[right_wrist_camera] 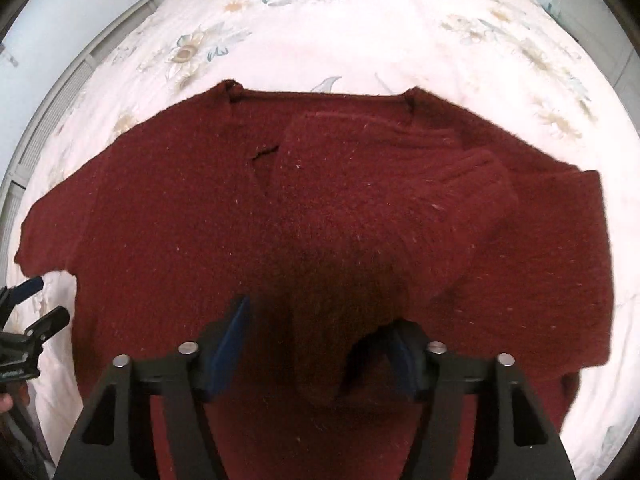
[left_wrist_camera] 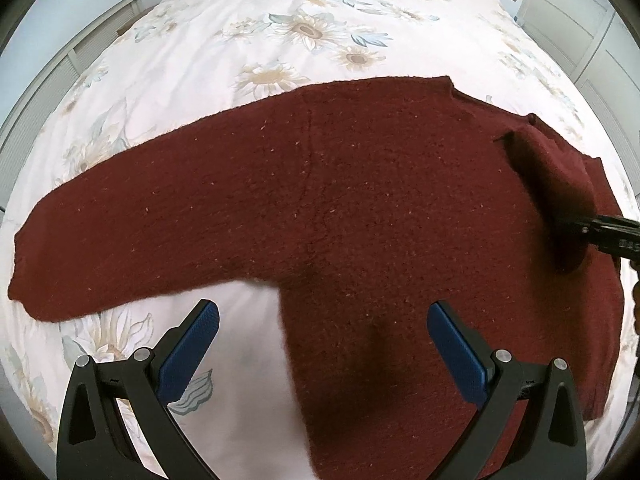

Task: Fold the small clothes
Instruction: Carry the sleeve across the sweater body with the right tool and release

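A dark red knitted sweater [left_wrist_camera: 360, 184] lies flat on the bed, its left sleeve [left_wrist_camera: 120, 232] stretched out to the left. My left gripper [left_wrist_camera: 322, 332] is open and empty, hovering over the sweater's lower left side by the armpit. In the right wrist view the sweater [right_wrist_camera: 160, 220] fills the middle, and its right sleeve [right_wrist_camera: 380, 216] is folded in across the body. My right gripper [right_wrist_camera: 320, 340] has its jaws wide apart, with the sleeve's end draped between them and over the right finger. The right gripper also shows in the left wrist view [left_wrist_camera: 600, 232] at the far right.
The bed has a white cover with a sunflower print [left_wrist_camera: 308, 28]. White cupboards [left_wrist_camera: 576, 12] stand at the right and a slatted white unit [left_wrist_camera: 80, 52] along the left. The left gripper shows at the left edge of the right wrist view [right_wrist_camera: 36, 300].
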